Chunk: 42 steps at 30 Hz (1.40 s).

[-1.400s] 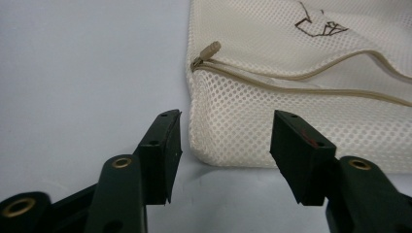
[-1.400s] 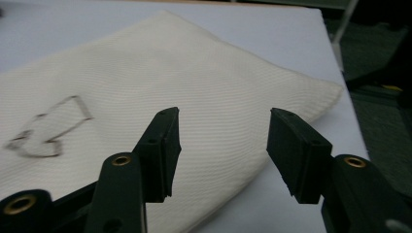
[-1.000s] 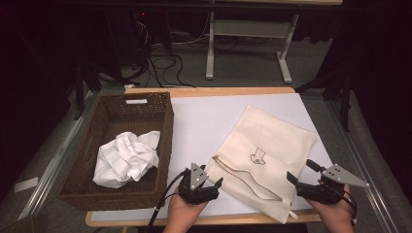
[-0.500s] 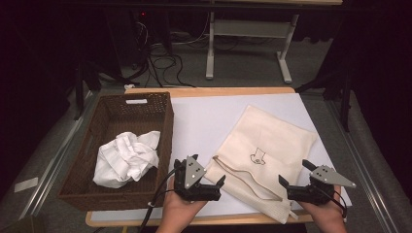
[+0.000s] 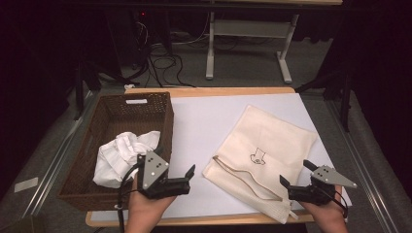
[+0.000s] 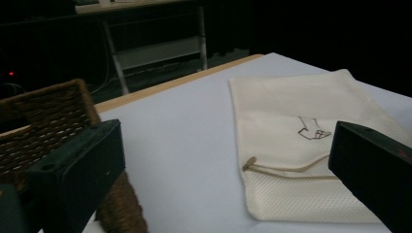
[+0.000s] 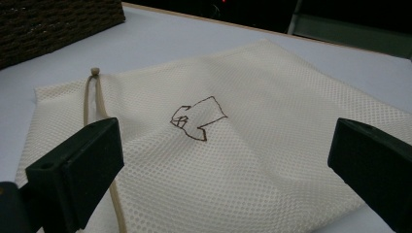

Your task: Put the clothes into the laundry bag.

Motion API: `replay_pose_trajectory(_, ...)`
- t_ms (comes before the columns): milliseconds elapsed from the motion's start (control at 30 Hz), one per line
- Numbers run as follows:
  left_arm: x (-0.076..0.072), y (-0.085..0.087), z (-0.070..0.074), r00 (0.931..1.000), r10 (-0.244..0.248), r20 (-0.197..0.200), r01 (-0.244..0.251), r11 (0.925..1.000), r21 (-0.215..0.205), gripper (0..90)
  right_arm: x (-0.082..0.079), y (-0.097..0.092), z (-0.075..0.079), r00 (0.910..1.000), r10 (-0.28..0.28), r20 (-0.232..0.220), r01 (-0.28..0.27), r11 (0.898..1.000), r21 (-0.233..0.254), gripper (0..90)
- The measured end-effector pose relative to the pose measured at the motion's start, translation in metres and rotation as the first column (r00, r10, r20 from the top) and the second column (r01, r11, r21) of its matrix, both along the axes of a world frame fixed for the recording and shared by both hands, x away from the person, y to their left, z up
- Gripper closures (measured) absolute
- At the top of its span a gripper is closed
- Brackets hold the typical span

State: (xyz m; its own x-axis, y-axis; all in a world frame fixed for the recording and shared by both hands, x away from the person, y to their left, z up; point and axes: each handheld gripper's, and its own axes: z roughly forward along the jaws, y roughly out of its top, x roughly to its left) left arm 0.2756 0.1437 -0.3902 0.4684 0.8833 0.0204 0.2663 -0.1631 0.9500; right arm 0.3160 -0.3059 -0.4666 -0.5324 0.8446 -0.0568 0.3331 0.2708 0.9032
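Bag: a cream mesh bag (image 5: 265, 148) lies flat on the white table (image 5: 209, 121), right of centre, turned at an angle to the table edges. Nothing grips it.
Bag mark: a small brown outline drawing (image 7: 197, 119) sits near the middle of the upper face.
Drawstring: a tan cord (image 5: 240, 172) runs along the bag's near-left end; in the right gripper view it ends in a small bead (image 7: 94, 71) at the bag's corner.
Right gripper: the right gripper (image 5: 294, 177) is held at the bag's near-right corner, pointing left across it. Jaws spread wide, holding nothing. In its own view both jaws stand low over the mesh, one at each side; contact with the cloth cannot be told.
Left gripper: the left gripper (image 5: 176, 171) is held over bare table between basket and bag, near the front edge, pointing right toward the bag. Jaws spread wide, holding nothing. Its cable (image 5: 121, 194) trails down past the front edge.
Basket: a dark brown wicker basket (image 5: 119, 109) stands at the left of the table, just beside the left gripper.
Basket contents: a crumpled white cloth (image 5: 119, 155) lies in the near half of the basket.
Table edge: a wooden rim (image 5: 209, 90) shows along the far side.
Background: a dark floor with a tangle of cables (image 5: 160, 53) and a white frame leg (image 5: 210, 48).
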Motion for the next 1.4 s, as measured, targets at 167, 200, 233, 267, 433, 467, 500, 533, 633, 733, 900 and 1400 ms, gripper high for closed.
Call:
replay_pose_trajectory(167, 0.003, 0.035, -0.004, 0.996, 0.086, -0.026, -0.086, 0.9961, -0.02, 0.6, -0.001, -0.001, 0.001, 1.0, 0.001, 0.002, -0.001, 1.0, 0.01, 0.2)
replay_pose_trajectory(200, 0.003, 0.044, -0.005, 0.9931, 0.114, -0.028, -0.114, 0.9931, -0.028, 0.6, -0.001, -0.002, 0.001, 1.0, 0.003, 0.008, -0.003, 1.0, 0.007, 0.2)
replay_pose_trajectory(233, 0.003, 0.052, -0.005, 0.9912, 0.128, -0.031, -0.13, 0.9908, -0.038, 0.6, -0.001, -0.003, 0.001, 1.0, -0.004, 0.003, 0.004, 1.0, 0.011, 0.2)
replay_pose_trajectory(267, 0.002, 0.06, -0.006, 0.9889, 0.144, -0.035, -0.146, 0.9883, -0.045, 0.6, 0.0, -0.004, 0.001, 1.0, -0.004, 0.003, 0.004, 1.0, 0.011, 0.2)
replay_pose_trajectory(433, -0.002, 0.093, -0.007, 0.9713, 0.236, -0.032, -0.237, 0.9698, -0.056, 0.6, 0.0, -0.005, 0.001, 1.0, -0.009, 0.002, 0.009, 1.0, 0.015, 0.2)
replay_pose_trajectory(467, -0.003, 0.099, -0.007, 0.968, 0.249, -0.032, -0.25, 0.9662, -0.061, 0.6, 0.0, -0.006, 0.001, 0.9999, -0.011, 0.001, 0.011, 1.0, 0.015, 0.2)
replay_pose_trajectory(500, -0.004, 0.105, -0.007, 0.9643, 0.263, -0.031, -0.264, 0.9622, -0.066, 0.6, 0.0, -0.006, 0.0, 0.9999, -0.012, -0.002, 0.012, 1.0, 0.019, 0.2)
replay_pose_trajectory(533, -0.005, 0.11, -0.008, 0.9601, 0.278, -0.031, -0.279, 0.9574, -0.073, 0.6, 0.0, -0.006, 0.0, 0.9999, -0.012, -0.004, 0.012, 1.0, 0.022, 0.2)
replay_pose_trajectory(633, -0.008, 0.125, -0.009, 0.9447, 0.327, -0.027, -0.328, 0.9422, -0.069, 0.6, 0.001, -0.007, 0.0, 1.0, -0.008, -0.002, 0.008, 1.0, 0.026, 0.2)
replay_pose_trajectory(733, -0.011, 0.134, -0.009, 0.9388, 0.344, -0.027, -0.345, 0.9352, -0.082, 0.7, 0.001, -0.006, 0.0, 0.9999, -0.01, -0.005, 0.011, 1.0, 0.025, 0.2)
replay_pose_trajectory(900, -0.01, 0.13, -0.01, 0.9336, 0.357, -0.031, -0.358, 0.9293, -0.09, 0.7, 0.001, -0.005, 0.0, 0.9999, -0.012, -0.007, 0.012, 1.0, 0.024, 0.2)
replay_pose_trajectory(1400, 0.037, 0.098, -0.009, 0.948, 0.29, -0.131, -0.295, 0.9553, -0.018, 0.7, 0.003, -0.007, -0.001, 0.9999, 0.009, -0.01, -0.009, 1.0, 0.028, 0.2)
